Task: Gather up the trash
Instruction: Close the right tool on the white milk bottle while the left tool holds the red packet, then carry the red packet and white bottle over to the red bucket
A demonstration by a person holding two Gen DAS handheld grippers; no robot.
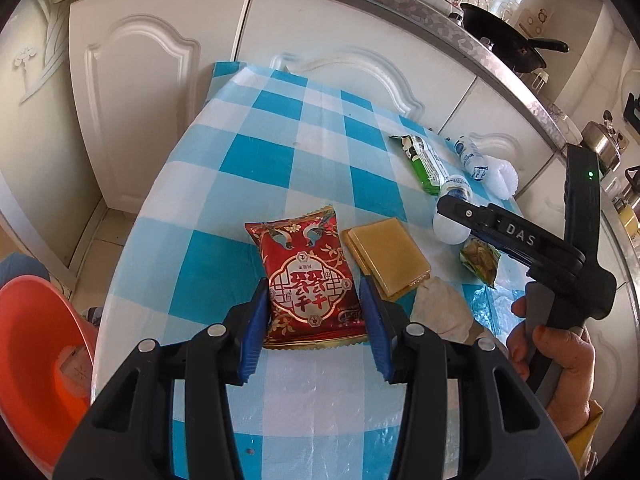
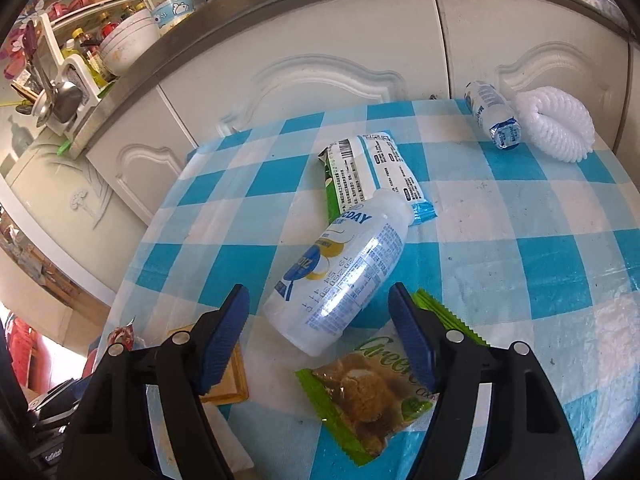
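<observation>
The left gripper (image 1: pixel 314 316) is clamped on a red snack packet (image 1: pixel 310 276) above the checked table (image 1: pixel 256 160). Yellow wafers (image 1: pixel 386 256) lie just beside it. The right gripper (image 2: pixel 318 334) straddles a lying plastic bottle (image 2: pixel 344 276), jaws apart, over a green biscuit wrapper (image 2: pixel 368 396).

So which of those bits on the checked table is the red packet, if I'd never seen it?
Start at the blue-and-white checked tablecloth in front of the white cabinet doors. Between the blue pads of the left gripper lies the red snack packet, beside a flat yellow-brown slab. It is the only red thing there, with gold Chinese characters and two birds.
</observation>
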